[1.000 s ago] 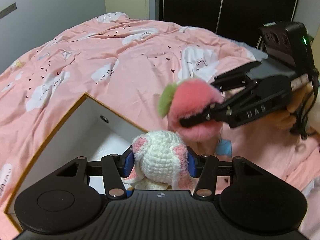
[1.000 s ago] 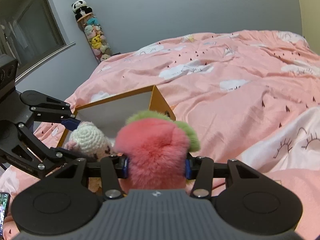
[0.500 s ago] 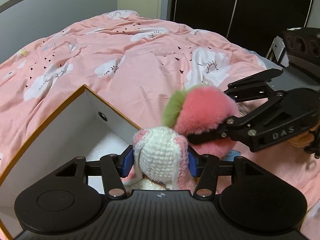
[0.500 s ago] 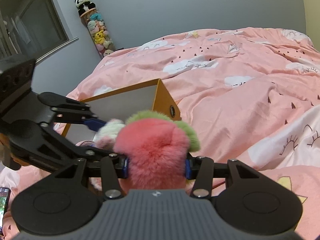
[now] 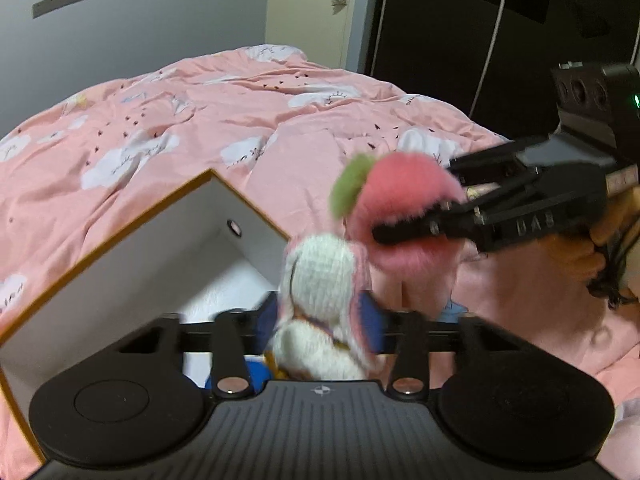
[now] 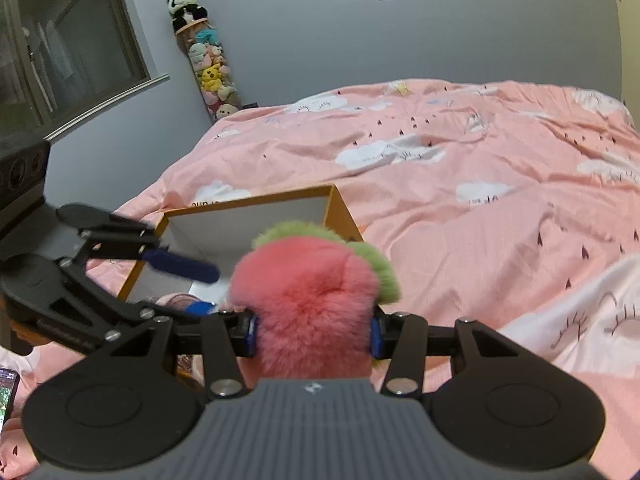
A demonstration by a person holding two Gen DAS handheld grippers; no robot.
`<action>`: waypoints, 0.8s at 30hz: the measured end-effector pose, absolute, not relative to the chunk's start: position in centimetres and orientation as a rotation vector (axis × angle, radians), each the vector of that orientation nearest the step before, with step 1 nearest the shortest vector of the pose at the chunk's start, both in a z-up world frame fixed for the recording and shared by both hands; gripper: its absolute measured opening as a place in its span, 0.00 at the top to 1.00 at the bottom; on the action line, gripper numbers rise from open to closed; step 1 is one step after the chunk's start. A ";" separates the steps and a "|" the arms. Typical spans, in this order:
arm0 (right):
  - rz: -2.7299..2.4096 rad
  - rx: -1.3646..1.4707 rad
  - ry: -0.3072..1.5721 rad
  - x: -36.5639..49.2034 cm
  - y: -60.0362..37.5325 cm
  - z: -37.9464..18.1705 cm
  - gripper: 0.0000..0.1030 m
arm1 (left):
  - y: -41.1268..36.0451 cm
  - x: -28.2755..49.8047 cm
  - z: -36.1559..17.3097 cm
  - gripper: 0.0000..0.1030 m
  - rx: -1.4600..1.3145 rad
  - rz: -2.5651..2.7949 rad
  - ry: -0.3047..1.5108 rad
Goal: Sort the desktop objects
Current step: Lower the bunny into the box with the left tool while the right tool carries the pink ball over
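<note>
The left claw (image 5: 320, 312) stands spread, the blurred crocheted bunny (image 5: 320, 280) between its blue pads over the open white box (image 6: 248, 220) on the pink bed (image 6: 480, 184). The right claw (image 6: 312, 330) grips the fluffy pink peach (image 6: 308, 300) just beside the box's near corner.

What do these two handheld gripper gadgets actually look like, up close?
Both are matte black plastic. Each has a ribbed grey-black body flanked by two round discs, and silver screws on angled linkage bars. The fingers carry bright blue pads. Seen from the left gripper, the right gripper shows raised lettering, a boxy black module with round holes and a green light, and dark cables. A bare hand grips it.
</note>
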State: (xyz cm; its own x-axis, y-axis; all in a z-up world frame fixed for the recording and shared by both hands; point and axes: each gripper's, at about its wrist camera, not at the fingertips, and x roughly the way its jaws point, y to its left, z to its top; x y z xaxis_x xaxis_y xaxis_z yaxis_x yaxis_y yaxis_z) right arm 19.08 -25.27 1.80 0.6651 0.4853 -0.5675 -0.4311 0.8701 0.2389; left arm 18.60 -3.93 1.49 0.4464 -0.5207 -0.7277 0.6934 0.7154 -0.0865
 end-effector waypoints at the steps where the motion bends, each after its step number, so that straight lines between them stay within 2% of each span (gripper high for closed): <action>1: 0.521 0.080 0.660 19.2 -25.1 2.0 0.51 | -3.8 18.5 1.3 0.67 0.237 -0.748 0.822; 4: 0.532 0.067 0.647 19.6 -24.6 2.6 0.51 | -4.0 18.2 0.4 0.74 0.237 -0.728 0.856; 12: 0.582 0.052 0.647 20.5 -22.7 3.1 0.51 | -4.1 18.9 -0.9 0.75 0.195 -0.682 0.906; 17: 0.604 0.048 0.682 20.8 -21.8 2.3 0.51 | -4.9 19.0 -1.7 0.75 0.252 -0.643 0.945; 21: 0.624 0.030 0.701 20.8 -20.9 1.8 0.51 | -6.5 19.1 -3.7 0.79 0.385 -0.563 1.012; 24: 0.634 -0.006 0.713 20.5 -20.3 1.3 0.51 | -6.2 18.5 -4.1 0.80 0.387 -0.586 0.993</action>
State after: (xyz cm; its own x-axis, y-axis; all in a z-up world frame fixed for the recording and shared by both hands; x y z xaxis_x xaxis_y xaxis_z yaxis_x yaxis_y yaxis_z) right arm 20.50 -20.26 1.29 0.5783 0.5400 -0.6115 -0.5441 0.8138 0.2040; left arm 18.49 -6.21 -4.09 0.4138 -0.2819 -0.8656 0.6213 0.7825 0.0422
